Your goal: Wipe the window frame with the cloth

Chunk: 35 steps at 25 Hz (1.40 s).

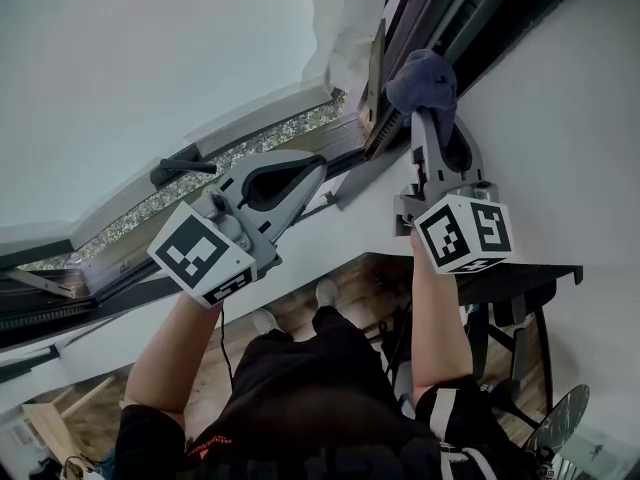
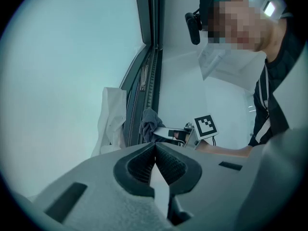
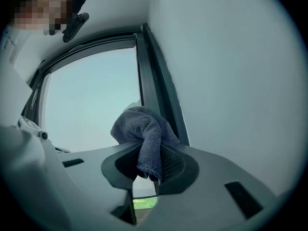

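A blue-grey cloth (image 1: 424, 76) is bunched in my right gripper (image 1: 430, 118), whose jaws are shut on it. The cloth presses against the dark window frame (image 1: 447, 16) where the frame meets the white wall. In the right gripper view the cloth (image 3: 141, 127) bulges out above the right gripper (image 3: 144, 153), with the window frame (image 3: 153, 81) just behind it. My left gripper (image 1: 317, 168) hovers to the left over the lower frame rail, shut and holding nothing. From the left gripper view, the left gripper (image 2: 155, 149) shows closed jaws, with the cloth (image 2: 150, 121) against the window frame (image 2: 149, 57) beyond.
A white curtain (image 1: 345, 13) hangs in the frame's corner just left of the cloth. A dark window handle (image 1: 184, 168) sticks out on the lower rail. The white wall (image 1: 570, 118) lies right of the frame. A black table (image 1: 530, 276) stands below on the wooden floor.
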### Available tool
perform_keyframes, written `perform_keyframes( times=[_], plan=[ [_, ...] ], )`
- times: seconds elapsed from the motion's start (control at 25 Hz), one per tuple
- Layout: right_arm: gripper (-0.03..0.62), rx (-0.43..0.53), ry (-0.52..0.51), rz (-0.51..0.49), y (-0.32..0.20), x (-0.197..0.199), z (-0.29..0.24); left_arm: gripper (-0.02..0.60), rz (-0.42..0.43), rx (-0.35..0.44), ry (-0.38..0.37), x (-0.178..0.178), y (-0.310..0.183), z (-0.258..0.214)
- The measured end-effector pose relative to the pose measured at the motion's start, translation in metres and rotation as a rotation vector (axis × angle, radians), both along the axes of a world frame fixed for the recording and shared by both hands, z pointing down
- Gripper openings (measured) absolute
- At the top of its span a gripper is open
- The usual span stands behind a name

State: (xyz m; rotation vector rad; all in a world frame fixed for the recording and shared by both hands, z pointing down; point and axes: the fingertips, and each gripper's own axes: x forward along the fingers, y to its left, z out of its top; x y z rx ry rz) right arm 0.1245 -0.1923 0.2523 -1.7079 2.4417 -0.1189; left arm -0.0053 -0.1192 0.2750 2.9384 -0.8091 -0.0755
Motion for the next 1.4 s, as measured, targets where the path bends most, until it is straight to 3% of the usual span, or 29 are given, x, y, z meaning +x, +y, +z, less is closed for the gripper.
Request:
perform_keyframes(
  times=[0.52,1.4],
  plan=[
    [0.066,-0.125,0.025,0.003,-0.004,0.003,0.094,0.018,0.017,-0.12,-0.033,0.011,0.001,0.06],
    [0.066,-0.276,0.04,0.031,-0.005,0.006,0.197,0.018,-0.01,-0.192,-0.022,0.001,0.005,0.097]
  ],
)
